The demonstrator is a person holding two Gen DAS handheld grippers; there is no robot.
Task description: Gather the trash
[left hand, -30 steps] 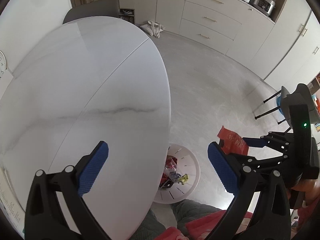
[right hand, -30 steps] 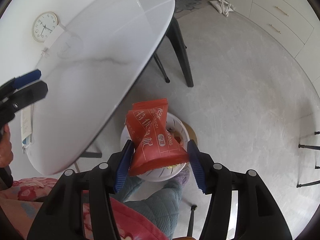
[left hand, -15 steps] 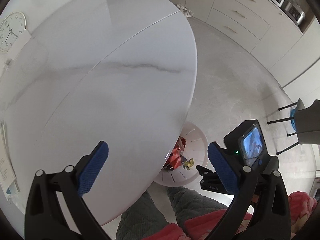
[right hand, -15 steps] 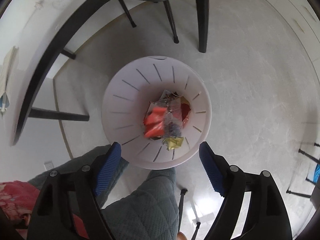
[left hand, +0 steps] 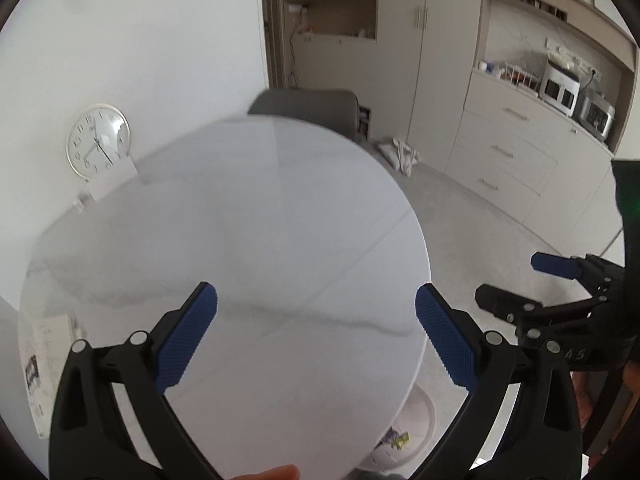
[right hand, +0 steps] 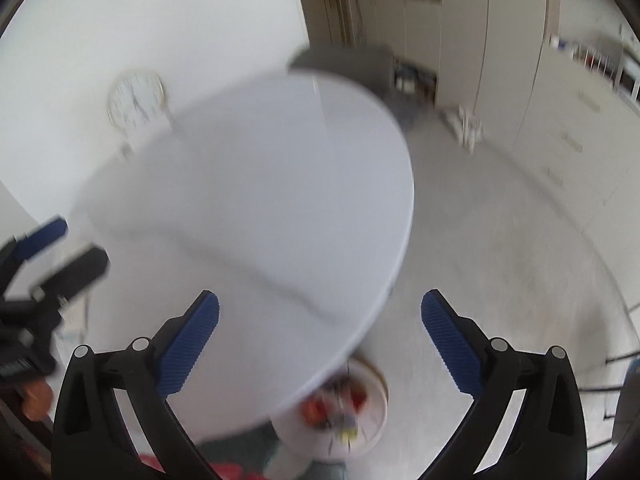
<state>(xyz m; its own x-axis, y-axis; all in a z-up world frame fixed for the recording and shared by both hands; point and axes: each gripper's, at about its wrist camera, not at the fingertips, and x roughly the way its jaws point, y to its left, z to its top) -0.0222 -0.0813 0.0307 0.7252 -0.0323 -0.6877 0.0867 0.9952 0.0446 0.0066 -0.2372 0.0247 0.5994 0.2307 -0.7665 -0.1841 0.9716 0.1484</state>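
Left gripper (left hand: pixel 316 336) spread wide, empty, over the table (left hand: pixel 248 240); right gripper (right hand: pixel 320 340), jaws opening with nothing between them, over the table's edge. Bin (right hand: pixel 372 412) on the floor at 6 o'clock, partly under the table, holding the trash (right hand: pixel 320 410). Clock (left hand: pixel 98 142) at 10 o'clock, chair (left hand: pixel 308 108) at 12 beyond the table.

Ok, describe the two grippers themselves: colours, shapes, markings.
Both are alike. The left gripper and right gripper each have two black plastic fingers on jointed black arms with silver rivets. The pads are blue with a fine knurled texture. The right gripper's body carries a small green light.
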